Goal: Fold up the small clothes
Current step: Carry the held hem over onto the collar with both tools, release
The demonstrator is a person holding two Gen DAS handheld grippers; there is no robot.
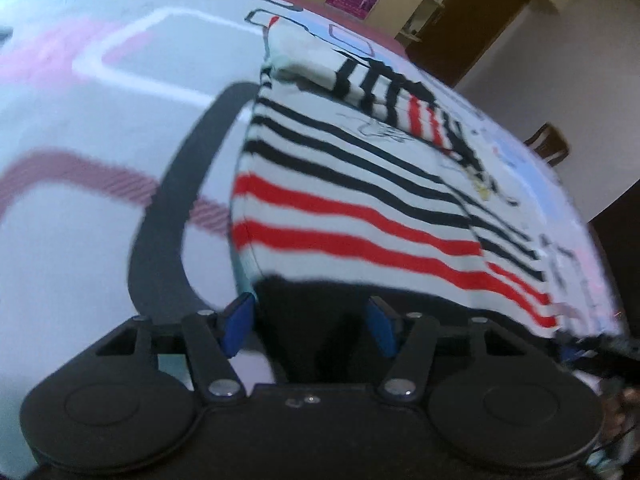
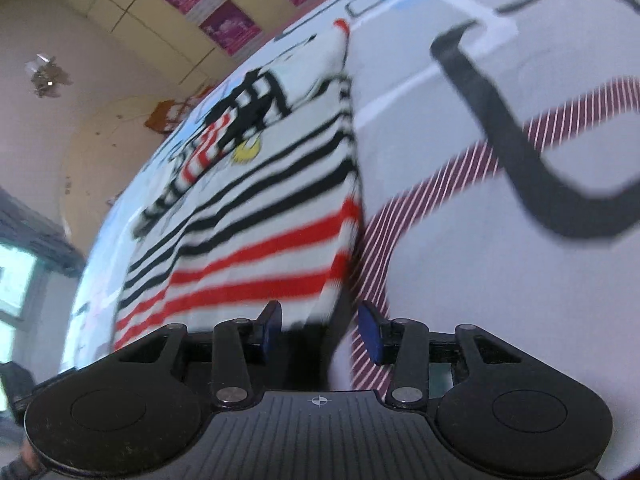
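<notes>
A small white shirt with black and red stripes (image 1: 360,184) lies flat on the patterned table, its sleeves folded in over the chest. It also shows in the right wrist view (image 2: 256,216). My left gripper (image 1: 312,324) is open, its blue pads (image 1: 236,324) spread at the shirt's near left hem corner. My right gripper (image 2: 320,330) is open, its blue pads (image 2: 370,334) spread at the near right hem corner. The hem lies between the fingers of each gripper. Neither gripper holds the cloth.
The table cover (image 1: 80,240) is white with pink, black and maroon line patterns. A wooden chair (image 1: 548,144) stands beyond the far edge. Posters (image 2: 228,24) hang on the back wall. A brown door (image 1: 468,28) is at the far right.
</notes>
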